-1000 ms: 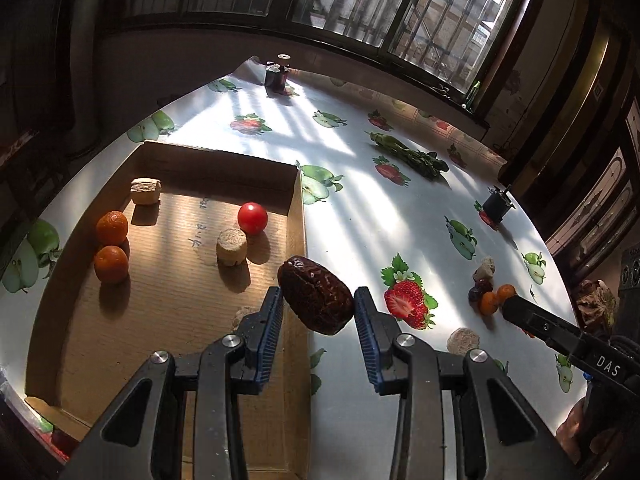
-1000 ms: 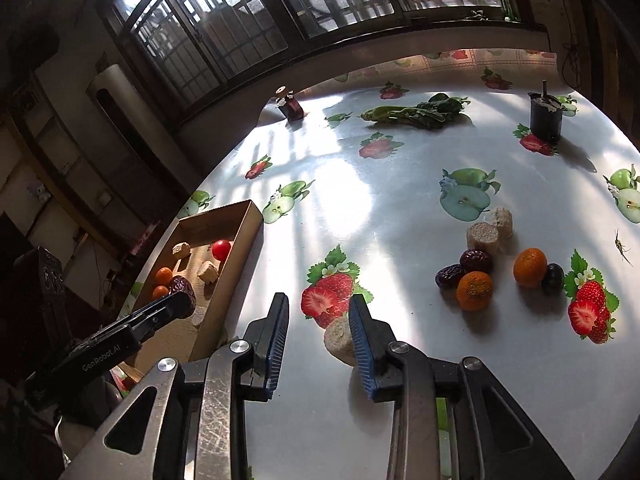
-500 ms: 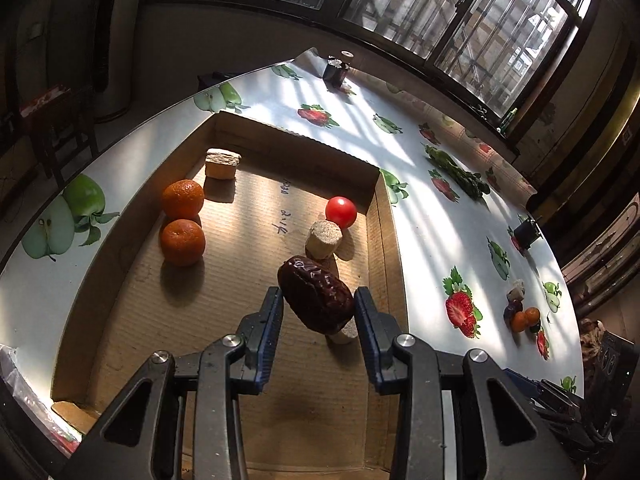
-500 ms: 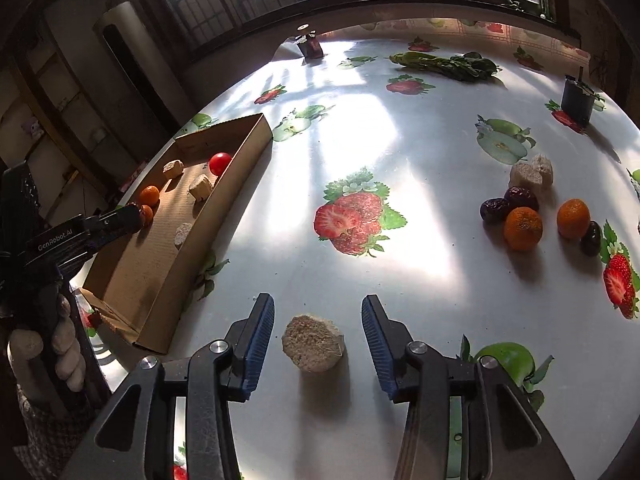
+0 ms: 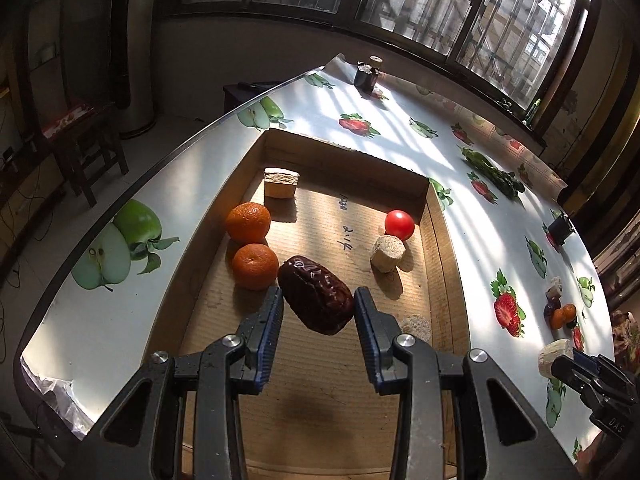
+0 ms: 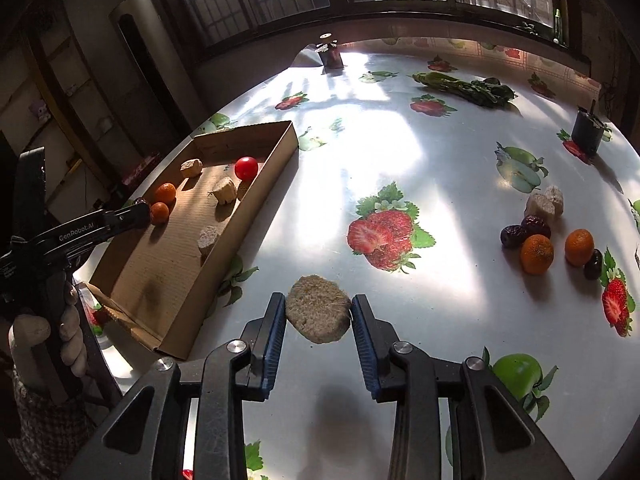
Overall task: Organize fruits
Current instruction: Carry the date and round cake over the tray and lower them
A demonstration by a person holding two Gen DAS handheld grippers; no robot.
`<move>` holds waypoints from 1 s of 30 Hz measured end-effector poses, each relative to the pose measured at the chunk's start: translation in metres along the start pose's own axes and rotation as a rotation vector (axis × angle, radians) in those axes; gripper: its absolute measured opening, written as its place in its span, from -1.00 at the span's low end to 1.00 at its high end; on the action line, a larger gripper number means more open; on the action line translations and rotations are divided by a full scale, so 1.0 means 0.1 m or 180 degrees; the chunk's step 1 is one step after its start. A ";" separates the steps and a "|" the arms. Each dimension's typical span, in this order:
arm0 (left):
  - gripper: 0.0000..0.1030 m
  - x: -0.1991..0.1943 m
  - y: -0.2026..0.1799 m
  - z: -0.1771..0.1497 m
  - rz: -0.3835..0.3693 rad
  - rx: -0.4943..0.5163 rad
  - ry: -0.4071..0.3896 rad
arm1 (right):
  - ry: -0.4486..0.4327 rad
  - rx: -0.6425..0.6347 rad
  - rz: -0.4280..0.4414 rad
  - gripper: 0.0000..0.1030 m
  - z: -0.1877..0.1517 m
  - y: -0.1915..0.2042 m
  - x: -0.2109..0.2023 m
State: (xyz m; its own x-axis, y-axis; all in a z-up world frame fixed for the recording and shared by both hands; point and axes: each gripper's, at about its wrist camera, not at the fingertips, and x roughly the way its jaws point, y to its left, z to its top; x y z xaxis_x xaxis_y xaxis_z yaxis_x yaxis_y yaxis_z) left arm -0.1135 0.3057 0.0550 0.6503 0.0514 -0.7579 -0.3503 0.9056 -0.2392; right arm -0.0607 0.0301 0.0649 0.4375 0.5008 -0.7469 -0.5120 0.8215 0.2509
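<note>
My left gripper [image 5: 318, 306] is shut on a dark red date [image 5: 316, 300] and holds it above the floor of the cardboard box [image 5: 332, 392], next to two oranges [image 5: 254, 266]. The box also holds a red tomato [image 5: 399, 224] and several beige chunks [image 5: 387, 253]. My right gripper [image 6: 318, 320] is shut on a beige round chunk [image 6: 318, 314], held above the table right of the box [image 6: 256, 216]. A pile of oranges [image 6: 537, 254], dates [image 6: 514, 236] and beige chunks [image 6: 540, 208] lies on the table at the right.
Leafy greens [image 6: 468, 88] lie at the far side. A dark cup [image 6: 586, 132] stands at the right edge and a small dark jar [image 6: 330, 54] at the far end. The table edge [image 5: 120, 216] runs close along the box's left side.
My left gripper carried the date from the box's right wall to its left part beside the oranges. My right gripper closed on the beige chunk and lifted it off the table.
</note>
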 end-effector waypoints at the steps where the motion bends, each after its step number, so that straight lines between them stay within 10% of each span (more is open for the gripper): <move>1: -0.31 0.02 0.04 0.02 0.0034 0.0011 0.0025 | -0.0024 -0.0052 0.0054 -0.30 0.07 0.09 0.00; 13: -0.31 0.26 0.15 0.23 0.0147 0.0226 0.0318 | 0.0340 -0.0608 0.0419 -0.29 0.47 1.05 0.95; 30: -0.32 0.56 -0.07 0.55 0.0061 0.0321 0.0294 | 0.0463 -0.0798 0.0218 -0.31 0.54 1.13 1.37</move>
State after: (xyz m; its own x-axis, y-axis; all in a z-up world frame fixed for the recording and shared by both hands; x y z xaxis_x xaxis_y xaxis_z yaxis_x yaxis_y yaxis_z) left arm -0.0372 0.3257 0.0474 0.5777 0.0342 -0.8155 -0.2895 0.9428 -0.1656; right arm -0.0188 0.2062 0.0244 0.2943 0.4936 -0.8184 -0.7112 0.6851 0.1575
